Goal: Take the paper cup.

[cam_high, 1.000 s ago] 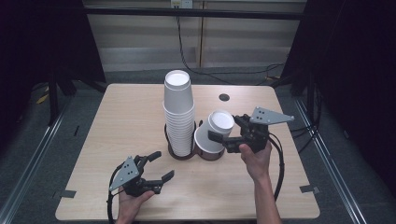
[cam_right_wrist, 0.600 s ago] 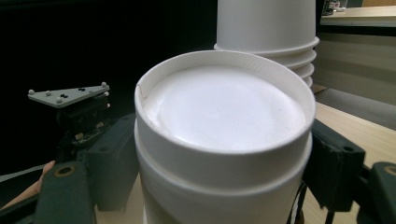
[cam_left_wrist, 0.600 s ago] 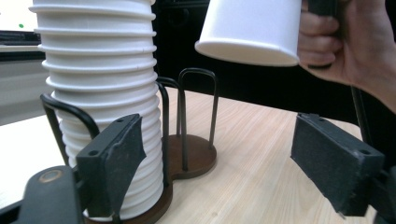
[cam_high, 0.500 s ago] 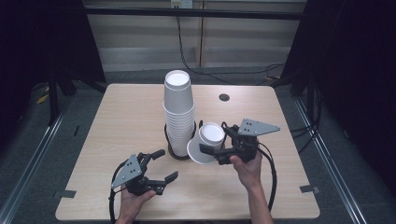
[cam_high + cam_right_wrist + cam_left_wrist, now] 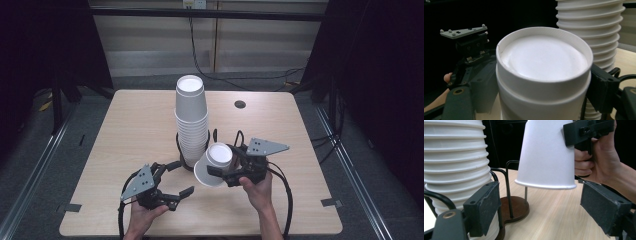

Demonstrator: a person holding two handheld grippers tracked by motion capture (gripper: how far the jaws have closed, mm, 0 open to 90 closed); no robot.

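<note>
A tall stack of upside-down white paper cups (image 5: 191, 120) stands in a black wire holder (image 5: 186, 162) at the table's middle. My right gripper (image 5: 220, 161) is shut on one white cup (image 5: 214, 165), held bottom-up and tilted, just right of the stack's foot and above the table. In the right gripper view this cup (image 5: 544, 75) sits between both pads (image 5: 602, 87). My left gripper (image 5: 184, 177) rests low at the front left; its jaws have just been opening a little and stand open with nothing between them. Its view shows the held cup (image 5: 546, 157) hanging ahead.
The holder's brown base (image 5: 512, 207) and thin wire uprights stand close beside the held cup. A small dark hole (image 5: 240, 104) marks the far right of the wooden table (image 5: 130, 125). Cables trail from both grippers toward the front edge.
My right gripper has carried the cup down and toward the front left, closer to the stack's foot and the left gripper. The left hand has stayed in place.
</note>
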